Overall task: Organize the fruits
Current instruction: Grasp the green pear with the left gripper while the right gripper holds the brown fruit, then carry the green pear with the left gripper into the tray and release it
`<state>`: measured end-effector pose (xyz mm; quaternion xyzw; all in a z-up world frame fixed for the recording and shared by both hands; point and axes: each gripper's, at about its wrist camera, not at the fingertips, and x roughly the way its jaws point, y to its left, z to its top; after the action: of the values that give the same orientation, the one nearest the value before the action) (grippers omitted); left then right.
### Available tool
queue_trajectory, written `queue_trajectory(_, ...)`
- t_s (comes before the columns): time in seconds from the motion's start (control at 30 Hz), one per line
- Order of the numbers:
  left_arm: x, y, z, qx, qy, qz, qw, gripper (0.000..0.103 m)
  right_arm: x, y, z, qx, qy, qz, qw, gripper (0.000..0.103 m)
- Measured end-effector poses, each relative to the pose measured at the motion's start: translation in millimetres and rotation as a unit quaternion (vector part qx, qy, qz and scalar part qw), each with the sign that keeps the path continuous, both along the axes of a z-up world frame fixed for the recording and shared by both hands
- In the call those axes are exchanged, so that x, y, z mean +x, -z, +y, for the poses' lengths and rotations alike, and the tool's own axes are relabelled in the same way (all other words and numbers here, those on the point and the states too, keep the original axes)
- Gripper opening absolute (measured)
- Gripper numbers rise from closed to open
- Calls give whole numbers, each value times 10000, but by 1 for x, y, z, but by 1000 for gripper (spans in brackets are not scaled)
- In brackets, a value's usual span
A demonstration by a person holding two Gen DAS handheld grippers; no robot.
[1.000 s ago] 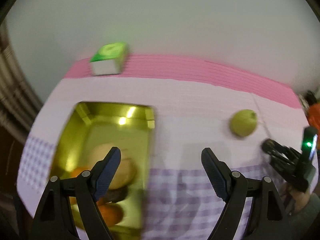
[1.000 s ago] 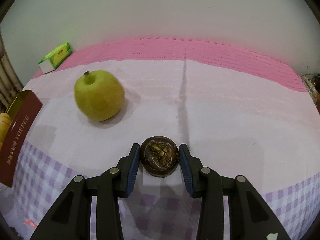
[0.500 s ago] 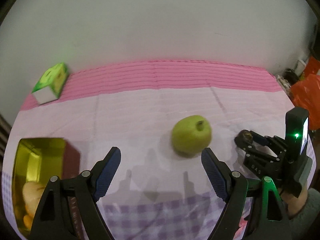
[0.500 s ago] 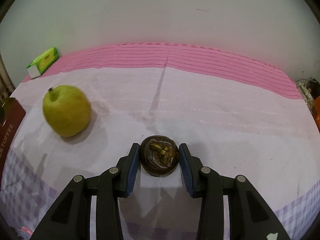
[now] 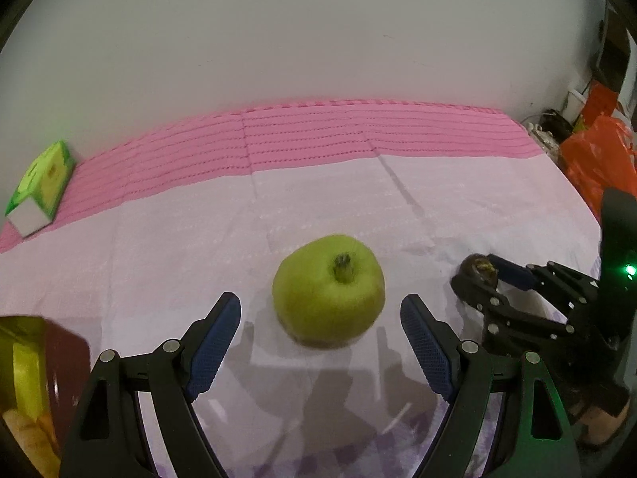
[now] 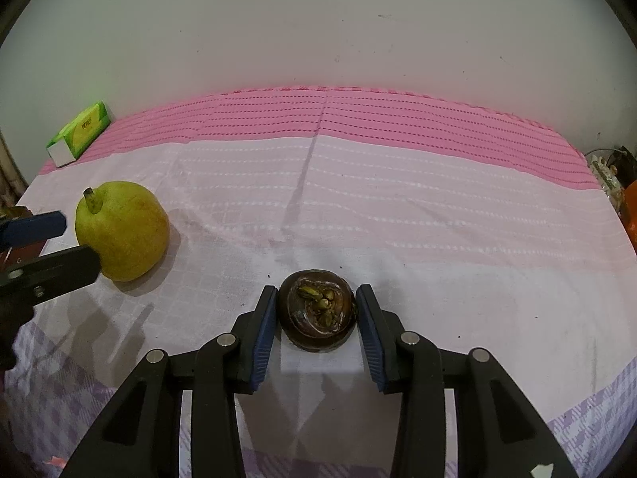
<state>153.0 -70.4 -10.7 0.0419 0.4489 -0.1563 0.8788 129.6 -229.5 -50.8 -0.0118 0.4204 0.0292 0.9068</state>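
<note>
- Since a second ago the left gripper (image 5: 320,334) has swung away from the gold tin (image 5: 24,362) toward the green pear (image 5: 328,290), which now sits just ahead of its spread, released jaws.
- The right gripper (image 6: 316,318) stays clenched, its jaws grasping the dark brown fruit (image 6: 316,308) on the cloth-covered counter (image 6: 438,219).
- That fruit lies right of the pear, apart from it.
- A green box (image 6: 79,131) sits far behind the pear, on the pink stripe.

No text is legible; the green box (image 6: 81,132) perhaps carries print, too blurred to read.
</note>
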Motion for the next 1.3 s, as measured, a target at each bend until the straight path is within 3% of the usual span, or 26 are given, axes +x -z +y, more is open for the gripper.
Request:
queue_trajectory(0.37, 21, 15, -5, -231, 131, 118, 9996, 83, 0, 0, 0, -1, 3, 1, 10000, 38)
queue_trajectory(0.6, 25, 20, -10, -137, 153, 73, 9998, 82, 1, -1, 0, -1, 4, 3, 10000, 38)
queue_trajectory(0.77, 28, 25, -7, -223, 66, 187, 9996, 71, 1, -1, 1, 2, 5, 3, 10000, 38)
queue_trajectory(1.3, 25, 30, -11, -87, 93, 85, 9999, 67, 1, -1, 1, -3, 8, 0, 10000, 38)
